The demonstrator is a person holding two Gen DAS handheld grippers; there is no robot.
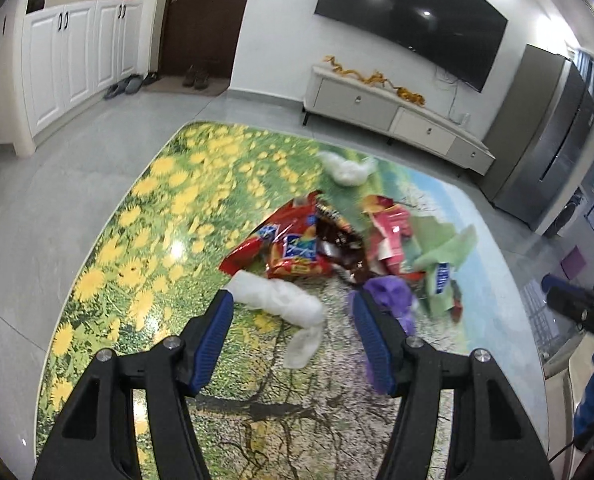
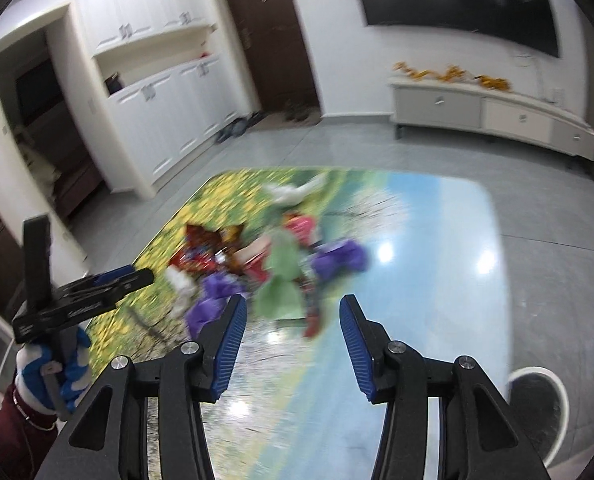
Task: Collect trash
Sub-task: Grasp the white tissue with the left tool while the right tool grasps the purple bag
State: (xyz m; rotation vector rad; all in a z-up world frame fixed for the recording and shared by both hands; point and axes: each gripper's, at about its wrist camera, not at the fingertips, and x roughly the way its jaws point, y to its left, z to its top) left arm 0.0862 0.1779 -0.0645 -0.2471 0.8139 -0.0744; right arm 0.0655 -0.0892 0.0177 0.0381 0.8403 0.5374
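Observation:
A heap of trash lies on a glossy table printed with flowers (image 1: 157, 208): red snack wrappers (image 1: 285, 248), a brown wrapper (image 1: 341, 236), pink packets (image 1: 389, 232), green paper (image 1: 441, 264), purple paper (image 1: 393, 296) and white crumpled tissues (image 1: 281, 300). Another white tissue (image 1: 347, 168) lies farther back. My left gripper (image 1: 293, 312) is open and empty, just above the near white tissue. My right gripper (image 2: 291, 320) is open and empty, just short of the green paper (image 2: 281, 276) and purple paper (image 2: 339, 258). The right wrist view is blurred.
The table (image 2: 437, 240) stands on a grey tiled floor. A white round bin (image 2: 537, 404) sits at the table's right side. A TV cabinet (image 1: 397, 112), white cupboards (image 1: 77, 60), a dark door (image 1: 205, 16) and a fridge (image 1: 549, 140) line the walls.

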